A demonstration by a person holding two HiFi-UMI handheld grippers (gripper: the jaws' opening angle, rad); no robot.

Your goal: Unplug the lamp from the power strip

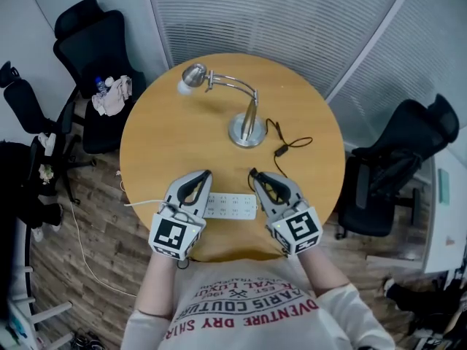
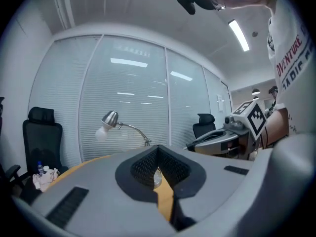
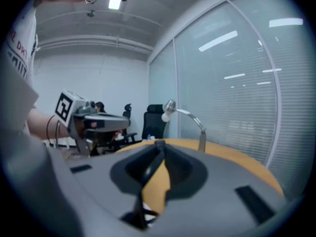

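The silver desk lamp [image 1: 246, 127] stands at the middle of the round wooden table [image 1: 160, 144]. Its black cord [image 1: 281, 150] loops from the base toward me. The white power strip [image 1: 232, 205] lies flat near the front edge, between both grippers, and I see no plug in its sockets. My right gripper [image 1: 253, 173] hovers just right of the strip, shut on the lamp's black cord [image 3: 150, 169], which runs down between its jaws. My left gripper [image 1: 208, 173] is over the strip's left end, its tips together with nothing between them [image 2: 158, 147].
A white cable [image 1: 135, 203] leaves the strip over the table's left edge to the wooden floor. A black office chair [image 1: 91, 46] holding a cloth and a bottle stands back left, another chair [image 1: 408, 159] at the right. Glass walls with blinds rise behind the table.
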